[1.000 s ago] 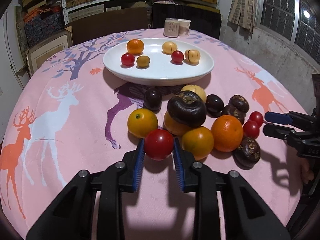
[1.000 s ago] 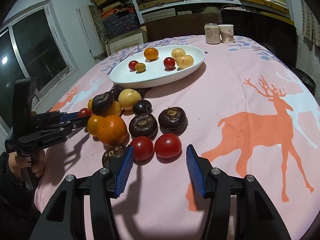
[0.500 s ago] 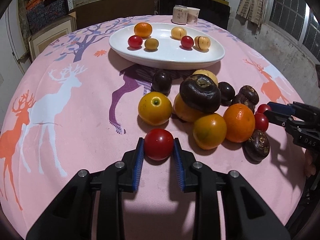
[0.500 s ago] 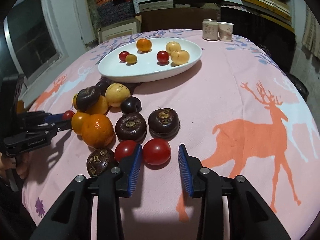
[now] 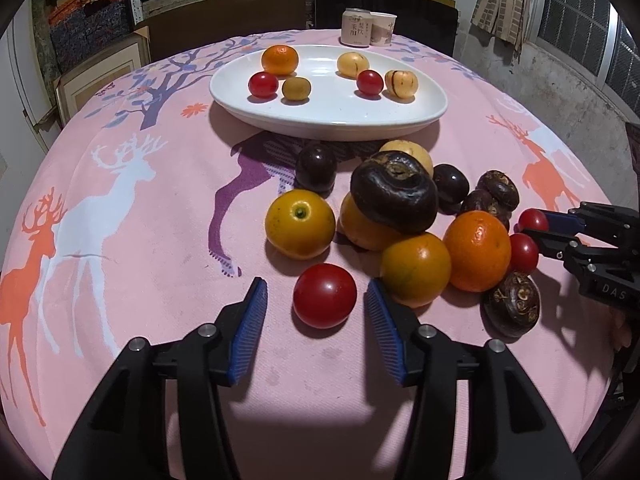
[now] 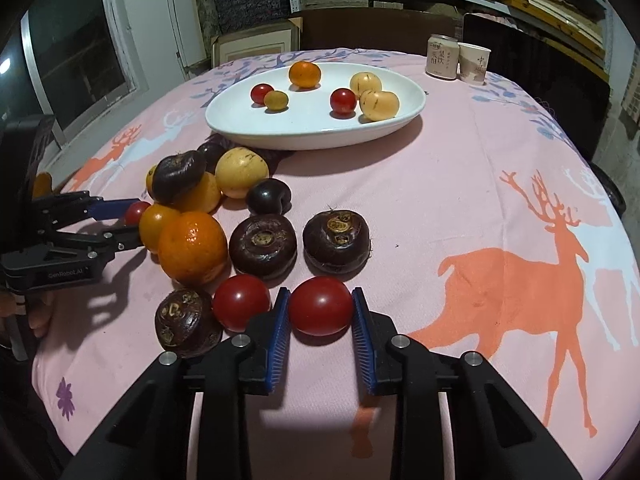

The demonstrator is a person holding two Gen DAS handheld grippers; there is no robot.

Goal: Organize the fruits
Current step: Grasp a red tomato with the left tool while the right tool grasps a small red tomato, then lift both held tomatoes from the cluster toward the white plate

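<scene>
Your right tool [image 6: 320, 312] has just been closing and now pinches a small, glossy red cherry tomato [image 6: 320, 306] at its widest girth, both blue ribbed pads touching its sides while it rests on the pink deer-print table [image 6: 460, 200]. Your left tool [image 5: 318, 316] has just been opening: its jaws stand spread either side of a second small red cherry tomato [image 5: 325, 295], clear of the skin, with that fruit sitting on the cloth just beside the pile.

Handling, as judged from appearance: the tomato looks light, smooth-skinned and thin-walled — it will likely slip under a loose grip and split under a hard one. Keep the pads across the equator, not near the top. Press only until it stops rolling.

The white oval ceramic plate [image 6: 400, 120] lies beyond the pile — well apart from both tools.
</scene>
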